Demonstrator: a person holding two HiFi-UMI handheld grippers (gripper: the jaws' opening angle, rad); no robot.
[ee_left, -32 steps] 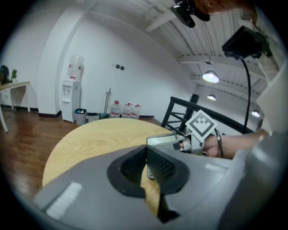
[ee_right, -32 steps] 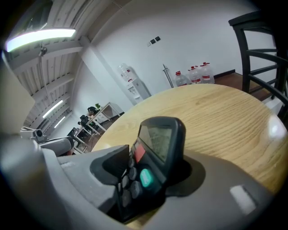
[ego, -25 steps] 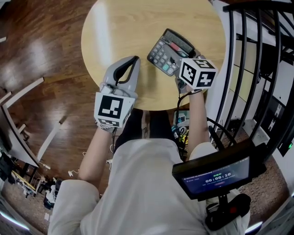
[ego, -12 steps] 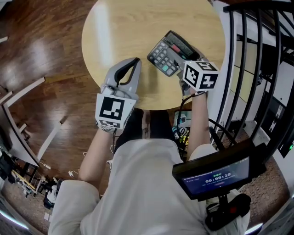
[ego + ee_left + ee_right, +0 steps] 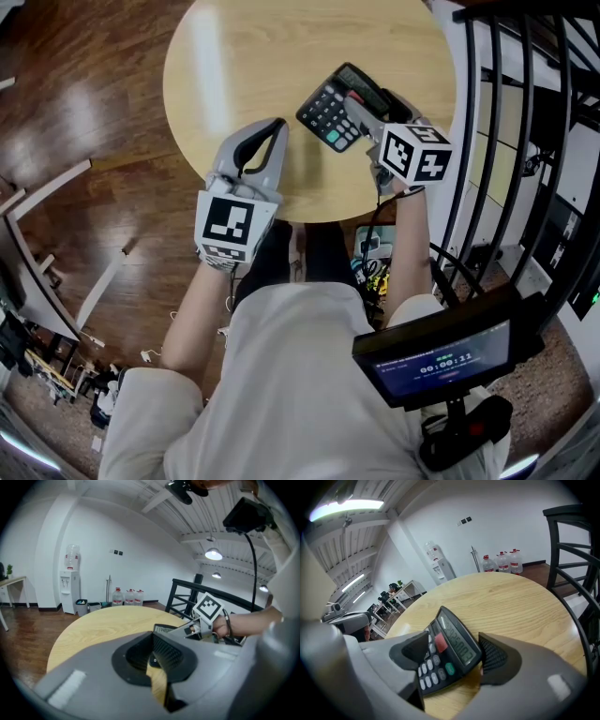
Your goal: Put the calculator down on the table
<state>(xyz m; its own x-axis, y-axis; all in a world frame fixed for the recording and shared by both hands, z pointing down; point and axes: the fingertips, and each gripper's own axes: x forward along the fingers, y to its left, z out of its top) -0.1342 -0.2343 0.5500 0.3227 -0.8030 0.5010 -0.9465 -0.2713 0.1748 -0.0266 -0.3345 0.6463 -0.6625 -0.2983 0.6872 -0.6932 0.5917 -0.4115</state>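
Pale clothing (image 5: 291, 394) on the person fills the nearest part of the head view, with a small dark screen (image 5: 439, 361) on a mount at the lower right. Beyond it both forearms reach out to the marker cubes on the tongs.

The left tongs (image 5: 278, 124) rest at the near edge of the round wooden tabletop (image 5: 253, 56). Their jaws are together at the tips, and nothing is between them; the left gripper view shows only a sliver of wood grain through the slit behind the tips (image 5: 154, 638).

The right tongs (image 5: 370, 94) reach over the right side of the tabletop. Their jaws have just been opening and now stand wide apart. The calculator (image 5: 330, 111) is between them, lying on the wood near the right rim, well apart from the left tongs. In the right gripper view its dark body (image 5: 449, 654) sits between the two jaws, keys toward the camera and the raised display farther off, showing digits.

Past the tabletop lies dark wooden floor (image 5: 84, 112), and a black railing (image 5: 525, 141) runs along the right. Farthest off, the left gripper view shows a water dispenser (image 5: 69, 585) and several bottles (image 5: 127, 596) against a white wall.
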